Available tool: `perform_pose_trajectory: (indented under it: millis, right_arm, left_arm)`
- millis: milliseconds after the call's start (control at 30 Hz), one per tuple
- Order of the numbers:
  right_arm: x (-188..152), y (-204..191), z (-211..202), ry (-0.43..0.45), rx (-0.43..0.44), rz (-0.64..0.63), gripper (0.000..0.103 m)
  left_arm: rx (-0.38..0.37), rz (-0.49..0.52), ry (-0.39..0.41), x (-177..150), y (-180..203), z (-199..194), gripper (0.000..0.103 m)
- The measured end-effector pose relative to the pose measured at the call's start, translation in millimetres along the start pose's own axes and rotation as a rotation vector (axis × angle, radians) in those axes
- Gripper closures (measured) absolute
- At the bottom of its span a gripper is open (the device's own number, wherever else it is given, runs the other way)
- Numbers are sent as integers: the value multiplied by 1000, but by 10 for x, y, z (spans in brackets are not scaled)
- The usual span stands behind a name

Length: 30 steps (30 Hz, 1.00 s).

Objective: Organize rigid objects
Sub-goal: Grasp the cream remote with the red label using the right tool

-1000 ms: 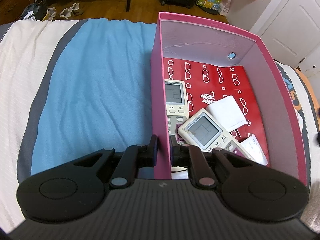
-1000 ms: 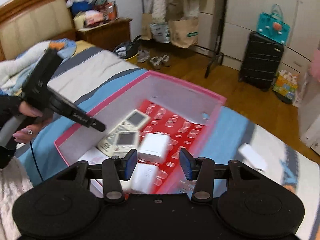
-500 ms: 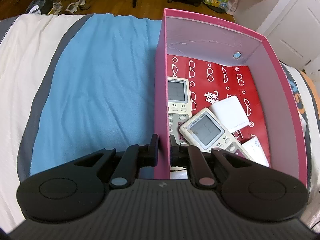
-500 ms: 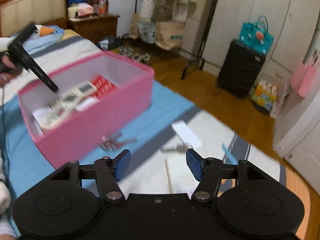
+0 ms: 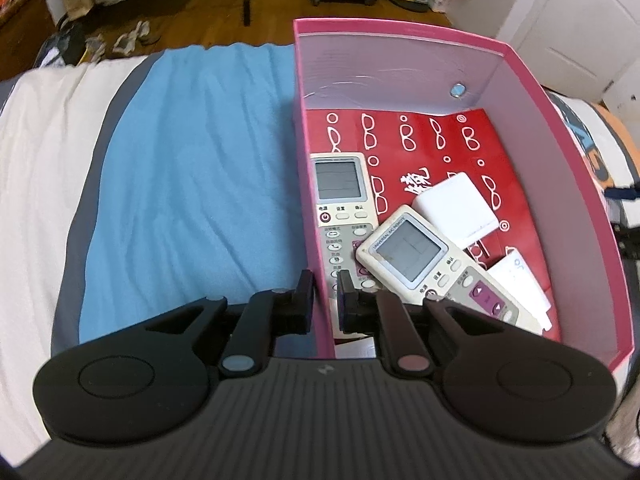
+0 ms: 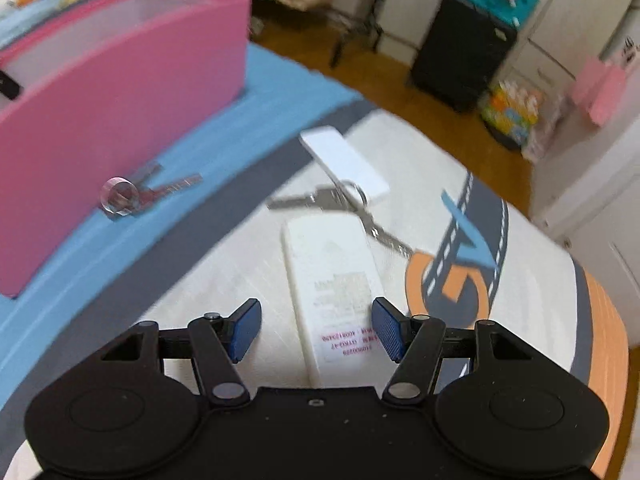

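Note:
My left gripper is shut on the left wall of the pink box, which stands on the bed. Inside lie two white remotes, a white square block and a white card on a red patterned bag. My right gripper is open and empty, low over a long white remote lying face down on the bedspread between its fingers. Beyond lie a key with a white tag and keys with a clear round fob beside the pink box.
The bed has a blue, grey and cream striped cover. Past the bed's edge are wooden floor, a black suitcase, bags and white wardrobe doors.
My right gripper has swung away from over the box, down to the bedspread over the white remote. My left gripper keeps its hold on the box wall.

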State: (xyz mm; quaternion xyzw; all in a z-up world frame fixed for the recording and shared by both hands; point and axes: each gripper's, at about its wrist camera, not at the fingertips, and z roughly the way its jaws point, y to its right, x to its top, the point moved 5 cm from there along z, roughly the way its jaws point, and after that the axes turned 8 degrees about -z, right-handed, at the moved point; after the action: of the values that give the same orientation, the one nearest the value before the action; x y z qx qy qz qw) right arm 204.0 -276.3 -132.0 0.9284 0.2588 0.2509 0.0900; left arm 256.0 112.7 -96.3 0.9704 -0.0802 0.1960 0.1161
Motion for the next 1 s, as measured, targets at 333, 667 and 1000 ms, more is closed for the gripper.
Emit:
perform_pose_trajectory:
  millis: [333, 667, 1000]
  right_arm:
    - [24, -8, 17, 14, -71, -3, 61]
    - [119, -116, -261, 74, -29, 26, 65]
    - [-130, 198, -3, 24, 34, 63, 37]
  left_arm:
    - [14, 28, 8, -12, 45, -5, 91]
    - [17, 32, 9, -31, 56, -11, 90]
    - [9, 26, 7, -26, 48, -16, 89]
